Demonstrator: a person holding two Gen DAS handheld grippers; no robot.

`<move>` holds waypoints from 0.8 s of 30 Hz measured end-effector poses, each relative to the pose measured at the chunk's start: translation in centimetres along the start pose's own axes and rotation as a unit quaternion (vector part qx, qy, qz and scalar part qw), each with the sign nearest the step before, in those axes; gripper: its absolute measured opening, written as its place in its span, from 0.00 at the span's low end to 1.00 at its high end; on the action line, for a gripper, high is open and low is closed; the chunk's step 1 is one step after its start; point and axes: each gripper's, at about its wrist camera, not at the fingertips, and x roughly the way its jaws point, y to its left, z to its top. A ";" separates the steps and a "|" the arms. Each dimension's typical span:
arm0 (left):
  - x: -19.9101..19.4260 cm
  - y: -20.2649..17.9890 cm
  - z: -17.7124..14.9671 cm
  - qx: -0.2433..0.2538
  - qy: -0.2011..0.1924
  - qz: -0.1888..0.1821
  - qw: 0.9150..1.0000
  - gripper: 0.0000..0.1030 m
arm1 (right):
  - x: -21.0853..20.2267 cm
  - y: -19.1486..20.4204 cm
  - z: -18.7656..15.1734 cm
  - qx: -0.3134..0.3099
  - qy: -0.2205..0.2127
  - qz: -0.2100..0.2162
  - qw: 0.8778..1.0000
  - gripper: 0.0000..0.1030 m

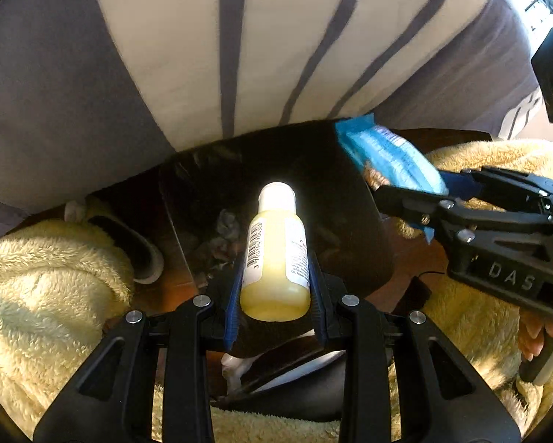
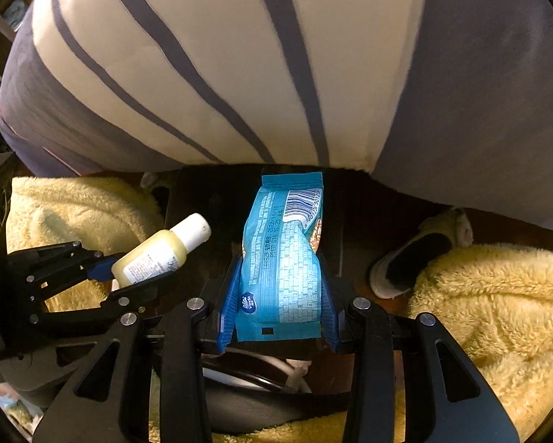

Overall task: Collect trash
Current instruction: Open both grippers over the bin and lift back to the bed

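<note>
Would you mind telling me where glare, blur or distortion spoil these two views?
Left wrist view: glare whitens the bottle cap; the striped bedding is smeared. Right wrist view: the wrapper print stays readable; fisheye bows the bedding's edge.

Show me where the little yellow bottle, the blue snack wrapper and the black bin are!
yellow bottle (image 1: pixel 275 258): left wrist view, on its label.
blue snack wrapper (image 2: pixel 282 258): right wrist view, on its printed middle.
black bin (image 1: pixel 335 192): left wrist view, on its dark inner wall.
</note>
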 end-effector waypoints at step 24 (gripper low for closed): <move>-5.0 0.9 1.2 -0.029 -0.057 0.032 0.997 0.69 | -5.6 -0.6 0.7 0.023 -0.079 -0.035 0.996 0.82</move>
